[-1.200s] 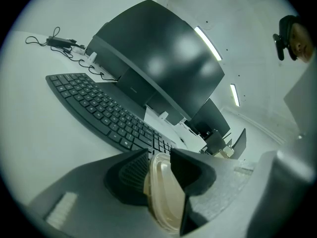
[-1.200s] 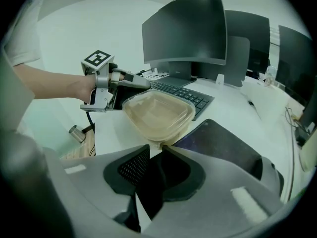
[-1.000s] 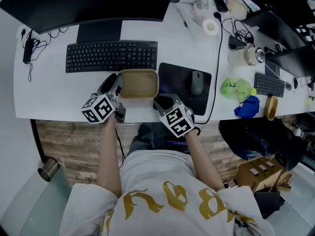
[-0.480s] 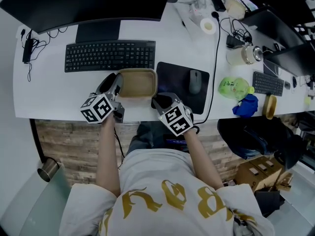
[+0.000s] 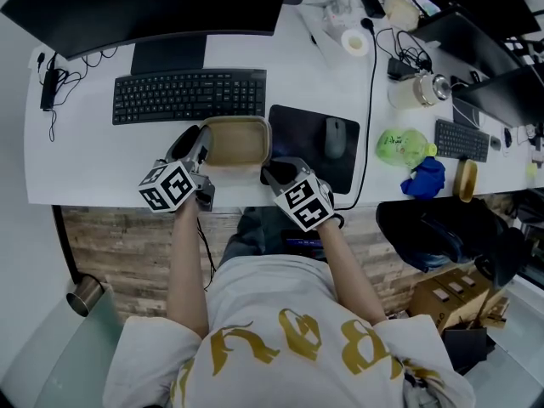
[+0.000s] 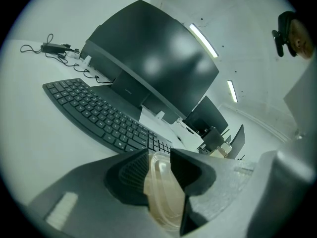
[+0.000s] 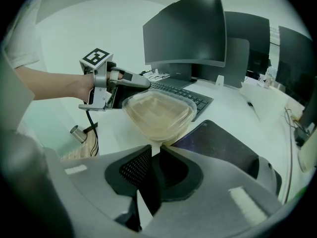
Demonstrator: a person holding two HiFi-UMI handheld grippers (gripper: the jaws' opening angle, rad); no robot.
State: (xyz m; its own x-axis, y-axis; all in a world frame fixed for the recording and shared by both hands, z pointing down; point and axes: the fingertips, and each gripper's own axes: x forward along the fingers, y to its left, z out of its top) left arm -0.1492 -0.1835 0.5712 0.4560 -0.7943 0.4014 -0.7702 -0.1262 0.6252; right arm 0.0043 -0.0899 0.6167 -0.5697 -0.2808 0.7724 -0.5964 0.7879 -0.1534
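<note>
Fingers [image 5: 190, 142] of my left gripper [image 5: 201, 147] are clamped on the left rim of a shallow clear plastic container [image 5: 238, 141] with rounded corners and a tan tint. The right gripper [image 5: 270, 173] pinches its near right corner. In the head view the container lies between the two sets of fingers, at the front of the white worktop [image 5: 85, 164]. I cannot tell whether it rests there or is just lifted. Beyond the fingers lies a black keyboard [image 5: 189, 96]. To the right of the right fingers is a dark mouse pad [image 5: 313, 147] with a grey mouse [image 5: 335, 137].

Left gripper view: both black fingers are closed on the container's rim, which stands edge-on between them. The keyboard and a large dark monitor [image 6: 158, 68] are ahead of the fingers.

Right gripper view: the fingers are shut on a thin lip at the container's corner. The container reaches out ahead of them, with the left gripper on its far side.

I judge it thin, light, flexible and slick. A hard squeeze would likely buckle the wall, so the stiffer rolled rim on opposite sides is the place to hold it.
</note>
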